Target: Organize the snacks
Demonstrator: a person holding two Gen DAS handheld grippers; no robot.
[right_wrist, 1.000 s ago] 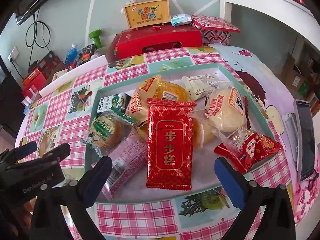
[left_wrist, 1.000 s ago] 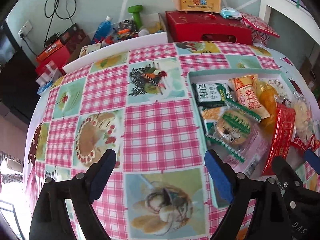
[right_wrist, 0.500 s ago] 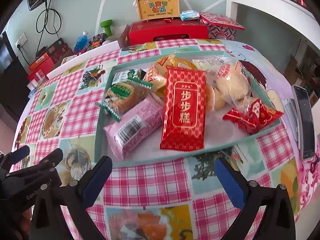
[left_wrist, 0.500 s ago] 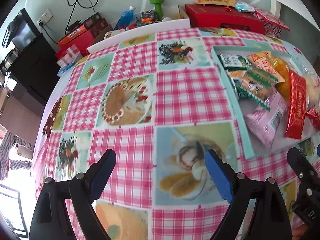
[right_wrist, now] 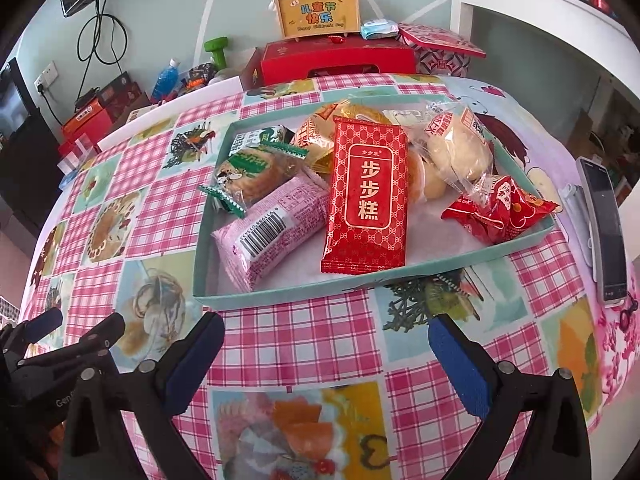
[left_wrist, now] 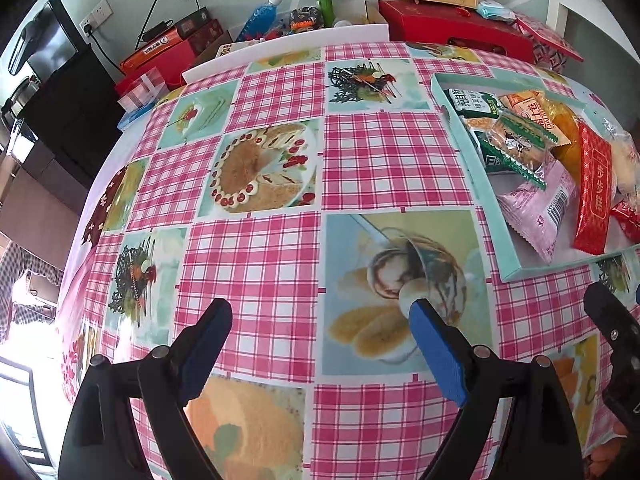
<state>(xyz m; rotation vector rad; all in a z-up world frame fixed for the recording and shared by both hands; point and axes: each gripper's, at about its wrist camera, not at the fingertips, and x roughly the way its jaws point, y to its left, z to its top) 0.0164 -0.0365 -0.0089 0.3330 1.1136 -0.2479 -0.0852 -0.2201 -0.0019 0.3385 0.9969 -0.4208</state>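
Note:
A teal tray [right_wrist: 280, 295] on the pink checked tablecloth holds several snack packs: a red pack with Chinese characters [right_wrist: 366, 196], a pink pack [right_wrist: 272, 230], a green-edged biscuit pack [right_wrist: 250, 170], pale buns [right_wrist: 460, 152] and a small red pack [right_wrist: 502, 210]. The tray also shows at the right of the left wrist view [left_wrist: 486, 200]. My right gripper [right_wrist: 324, 350] is open and empty, in front of the tray's near edge. My left gripper [left_wrist: 320, 322] is open and empty over the bare cloth, left of the tray.
A phone [right_wrist: 604, 232] lies at the table's right edge. Behind the table stand a red box [right_wrist: 336, 62], a yellow carton [right_wrist: 318, 12], a patterned tin [right_wrist: 440, 50], a green dumbbell [right_wrist: 216, 50], a blue bottle [right_wrist: 166, 78] and red boxes [left_wrist: 168, 48].
Both grippers have pulled back from the tray toward the table's near edge. The tray and snacks now sit farther away. Both stay open and empty.

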